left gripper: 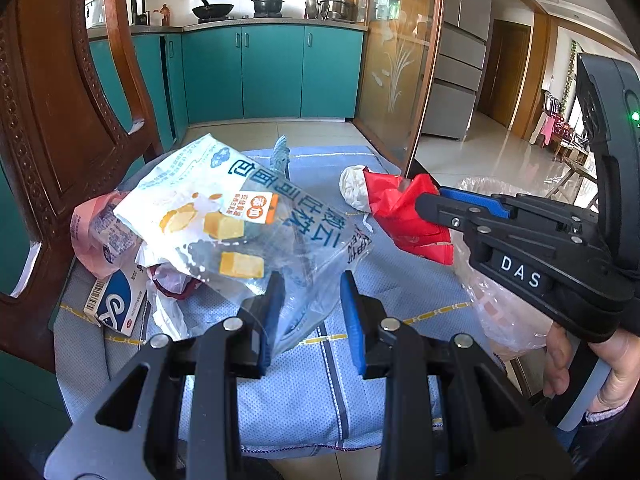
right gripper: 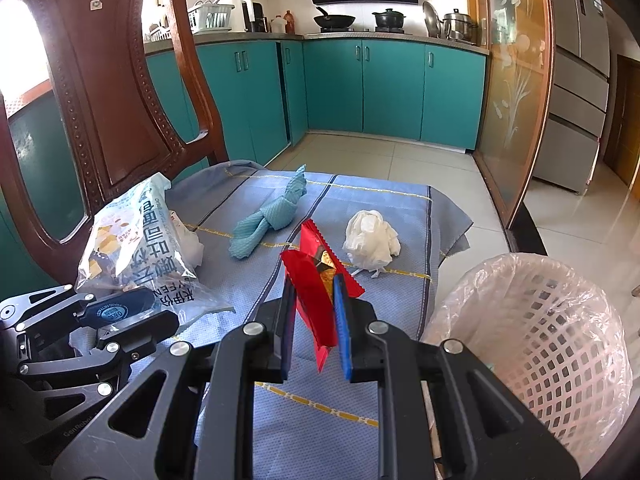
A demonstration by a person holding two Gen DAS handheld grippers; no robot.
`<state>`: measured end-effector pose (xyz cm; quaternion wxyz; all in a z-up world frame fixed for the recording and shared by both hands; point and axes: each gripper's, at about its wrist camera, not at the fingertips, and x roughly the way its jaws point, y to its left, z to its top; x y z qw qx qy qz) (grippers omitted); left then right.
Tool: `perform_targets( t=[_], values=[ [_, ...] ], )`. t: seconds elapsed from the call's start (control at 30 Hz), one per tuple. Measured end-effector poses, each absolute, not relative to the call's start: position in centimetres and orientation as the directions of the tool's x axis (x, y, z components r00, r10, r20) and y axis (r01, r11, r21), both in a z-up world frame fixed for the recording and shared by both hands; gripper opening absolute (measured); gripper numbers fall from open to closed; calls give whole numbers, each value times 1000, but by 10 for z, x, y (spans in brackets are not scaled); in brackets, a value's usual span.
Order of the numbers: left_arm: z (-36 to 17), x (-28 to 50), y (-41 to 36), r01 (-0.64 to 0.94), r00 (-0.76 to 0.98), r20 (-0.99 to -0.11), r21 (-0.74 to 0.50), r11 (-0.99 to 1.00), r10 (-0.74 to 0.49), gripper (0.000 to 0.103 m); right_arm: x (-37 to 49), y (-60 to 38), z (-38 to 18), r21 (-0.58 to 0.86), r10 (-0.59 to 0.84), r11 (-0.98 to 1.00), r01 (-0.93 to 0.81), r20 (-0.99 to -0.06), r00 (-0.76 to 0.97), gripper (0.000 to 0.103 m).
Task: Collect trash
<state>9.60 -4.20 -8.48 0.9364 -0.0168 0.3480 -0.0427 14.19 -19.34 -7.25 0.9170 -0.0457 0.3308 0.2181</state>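
My right gripper point(right gripper: 314, 292) is shut on a red snack wrapper point(right gripper: 316, 280) and holds it above the blue cloth; it also shows in the left wrist view point(left gripper: 400, 204). My left gripper point(left gripper: 312, 280) is open, its fingers either side of a corner of a clear bread bag point(left gripper: 240, 224) with blue print, seen also in the right wrist view point(right gripper: 132, 248). A crumpled white tissue point(right gripper: 372, 238) lies on the cloth. A white mesh waste basket point(right gripper: 532, 320) lined with a clear bag stands at the right.
A knotted teal cloth point(right gripper: 272, 216) lies on the blue-covered seat point(right gripper: 320, 380). A pink packet point(left gripper: 96, 232) and a blue-white box point(left gripper: 116, 300) lie left of the bread bag. The carved chair back point(right gripper: 108, 92) rises at the left. Teal kitchen cabinets point(right gripper: 392, 88) stand behind.
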Motion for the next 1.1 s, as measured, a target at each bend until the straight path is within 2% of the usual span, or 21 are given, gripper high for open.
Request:
perform_targets(
  t=[0.53,1.1],
  values=[
    [-80,90,-44,69,765,-637,-65,995,-95,31,139,-210,-64,102,383,909,-404,-587,713,19],
    [-81,91,-43,71,761,-642,-60,996,-93,31,138,-204,-69,95,387,903,-419,-603,697,19]
  ],
)
